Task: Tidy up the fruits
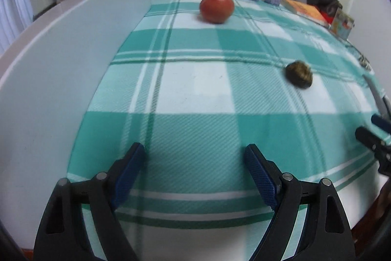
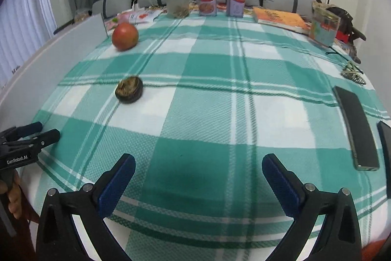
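A red round fruit (image 1: 216, 6) lies far back on the green-and-white checked cloth; it also shows in the right wrist view (image 2: 125, 36). A small dark brown fruit (image 1: 299, 75) lies to the right of middle; it also shows in the right wrist view (image 2: 129, 89). My left gripper (image 1: 195, 158) is open and empty above the near cloth. My right gripper (image 2: 198, 166) is open and empty, also near the front edge. The left gripper shows at the left edge of the right wrist view (image 2: 34, 131), and the right gripper at the right edge of the left wrist view (image 1: 374, 131).
A white board (image 1: 61, 80) stands along the left side. At the back stand a clear jar (image 2: 178, 1), two cartons (image 2: 207, 0), an orange book (image 2: 281, 18) and a small box (image 2: 325, 26). A dark phone (image 2: 356, 126) lies at the right. Cushions line the back.
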Motion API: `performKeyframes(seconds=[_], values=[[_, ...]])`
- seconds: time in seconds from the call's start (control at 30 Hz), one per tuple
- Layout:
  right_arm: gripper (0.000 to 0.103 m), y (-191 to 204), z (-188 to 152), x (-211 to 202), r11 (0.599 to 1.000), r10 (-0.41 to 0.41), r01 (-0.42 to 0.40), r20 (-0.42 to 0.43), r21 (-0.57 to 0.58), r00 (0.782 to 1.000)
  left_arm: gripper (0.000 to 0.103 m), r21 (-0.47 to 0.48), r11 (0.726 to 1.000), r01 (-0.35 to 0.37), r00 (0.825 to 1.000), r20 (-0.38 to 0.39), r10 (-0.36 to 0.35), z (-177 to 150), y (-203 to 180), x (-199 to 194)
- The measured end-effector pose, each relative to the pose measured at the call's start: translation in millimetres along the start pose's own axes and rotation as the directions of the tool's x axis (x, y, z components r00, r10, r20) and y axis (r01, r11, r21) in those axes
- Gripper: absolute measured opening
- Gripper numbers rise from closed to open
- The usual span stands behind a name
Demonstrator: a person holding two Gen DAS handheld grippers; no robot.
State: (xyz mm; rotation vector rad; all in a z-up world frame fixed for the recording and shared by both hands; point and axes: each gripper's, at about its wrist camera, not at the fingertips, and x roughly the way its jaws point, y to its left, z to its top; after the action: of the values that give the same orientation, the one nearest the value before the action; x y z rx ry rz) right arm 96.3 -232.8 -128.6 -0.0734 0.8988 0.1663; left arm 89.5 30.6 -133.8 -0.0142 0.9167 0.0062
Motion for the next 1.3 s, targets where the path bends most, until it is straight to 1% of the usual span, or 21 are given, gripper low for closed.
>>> performKeyframes(seconds=[0.1,0.17,0.2,0.37,0.7,1.3], values=[[0.103,7.6,-4.1,8.1,0.999,-0.009,0.008,-0.017,-0.036,1.0,0.087,0.015,1.0,-0.003,1.0,0.005,0.003,-4.1,0.0,0.2],[0.103,10.5,-8.3,14.0,0.998,-0.018,0.016,-0.034,-0.056,0.999,0.093,0.019,1.0,-0.004,1.0,-0.003,0.004,-1.5,-0.9,5.1],[0.103,9.4,-9.3,13.1,0.999,-0.013,0.012,-0.021,-0.049,1.0,0.093,0.025,1.0,-0.008,1.0,-0.002,0.008,-2.0,-2.2,4.9],[0.103,8.9,-11.4,14.2,0.999,-0.013,0.013,-0.01,-0.045,1.0,0.097,0.015,1.0,-0.025,1.0,-0.004,0.025,-1.1,-3.1,7.3],[0.103,8.9,-12.0,13.5,0.999,-0.014,0.014,-0.002,-0.044,1.0,0.098,0.008,0.999,-0.041,0.998,-0.043,0.041,3.8,-4.2,11.5],[0.103,8.7,-12.2,13.4,0.999,-0.012,0.012,0.0,-0.046,1.0,0.099,0.012,0.999,-0.041,0.998,-0.044,0.041,3.1,-4.5,11.0]])
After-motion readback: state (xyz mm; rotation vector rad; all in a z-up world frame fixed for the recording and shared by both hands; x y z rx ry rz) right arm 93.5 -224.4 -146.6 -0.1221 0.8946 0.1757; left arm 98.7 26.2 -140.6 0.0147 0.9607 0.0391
